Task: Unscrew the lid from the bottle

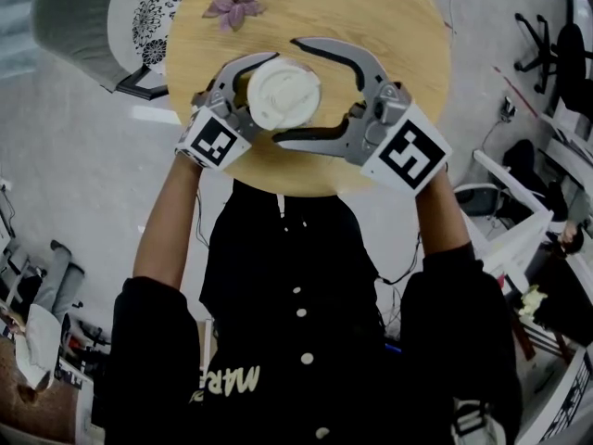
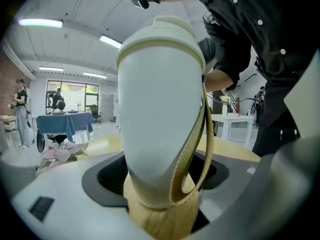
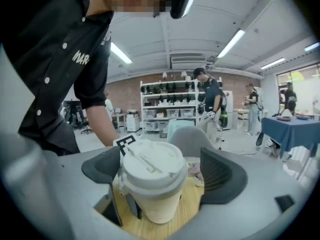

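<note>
Your left gripper (image 2: 161, 194) clamps the upright bottle (image 1: 283, 95) on the table (image 1: 389, 26), while your right gripper (image 3: 160, 173), jaws spread wide, straddles the lid (image 3: 152, 163) from the right without gripping it.

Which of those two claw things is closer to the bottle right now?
Left. The left gripper has its jaws clamped on the bottle; the right gripper holds open jaws either side of the lid, without gripping it.

We see the white bottle (image 2: 157, 114) clamped upright by our left gripper (image 2: 161, 178), lid (image 2: 162, 34) on top, woven strap (image 2: 185, 169) looping down its side.
</note>
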`<state>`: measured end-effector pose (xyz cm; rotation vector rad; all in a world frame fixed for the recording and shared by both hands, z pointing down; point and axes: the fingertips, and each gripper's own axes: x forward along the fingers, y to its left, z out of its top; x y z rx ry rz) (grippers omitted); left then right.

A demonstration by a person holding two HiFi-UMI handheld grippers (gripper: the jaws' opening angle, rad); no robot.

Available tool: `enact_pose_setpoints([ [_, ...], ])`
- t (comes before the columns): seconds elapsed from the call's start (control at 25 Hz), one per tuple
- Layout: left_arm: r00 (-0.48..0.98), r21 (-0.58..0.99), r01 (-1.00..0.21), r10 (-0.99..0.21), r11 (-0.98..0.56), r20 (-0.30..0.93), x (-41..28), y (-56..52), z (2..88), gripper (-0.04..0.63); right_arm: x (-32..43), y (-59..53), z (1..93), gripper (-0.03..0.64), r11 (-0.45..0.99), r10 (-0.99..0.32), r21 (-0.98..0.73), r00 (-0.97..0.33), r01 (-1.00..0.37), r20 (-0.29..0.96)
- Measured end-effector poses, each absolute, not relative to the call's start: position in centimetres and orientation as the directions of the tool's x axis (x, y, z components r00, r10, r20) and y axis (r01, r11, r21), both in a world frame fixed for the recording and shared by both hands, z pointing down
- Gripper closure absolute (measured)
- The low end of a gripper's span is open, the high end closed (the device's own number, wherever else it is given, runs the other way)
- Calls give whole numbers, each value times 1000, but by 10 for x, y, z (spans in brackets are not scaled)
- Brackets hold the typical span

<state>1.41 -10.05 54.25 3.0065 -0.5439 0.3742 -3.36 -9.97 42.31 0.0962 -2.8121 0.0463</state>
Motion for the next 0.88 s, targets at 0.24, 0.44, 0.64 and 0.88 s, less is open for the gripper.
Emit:
enact_pose_setpoints([
  [0.24,906,15,-356,-341,-934,249,14,-100,541,238,-34,-107,421,120,923,-365,-14,-890,-384,274],
  [0.44,906,13,-359,-345,-933,247,14,-101,542,238,-40,-105,442,145,902,-421,55,-847,-427,326],
  [0.64,908,10,-351,-338,-936,246,14,-101,542,238,-45,-101,436,158,962,-275,84,-916,-262,292],
  [0.88,907,11,-352,-337,-936,254,14,-100,542,238,-45,-87,438,156,985,128,70,-943,157,306],
])
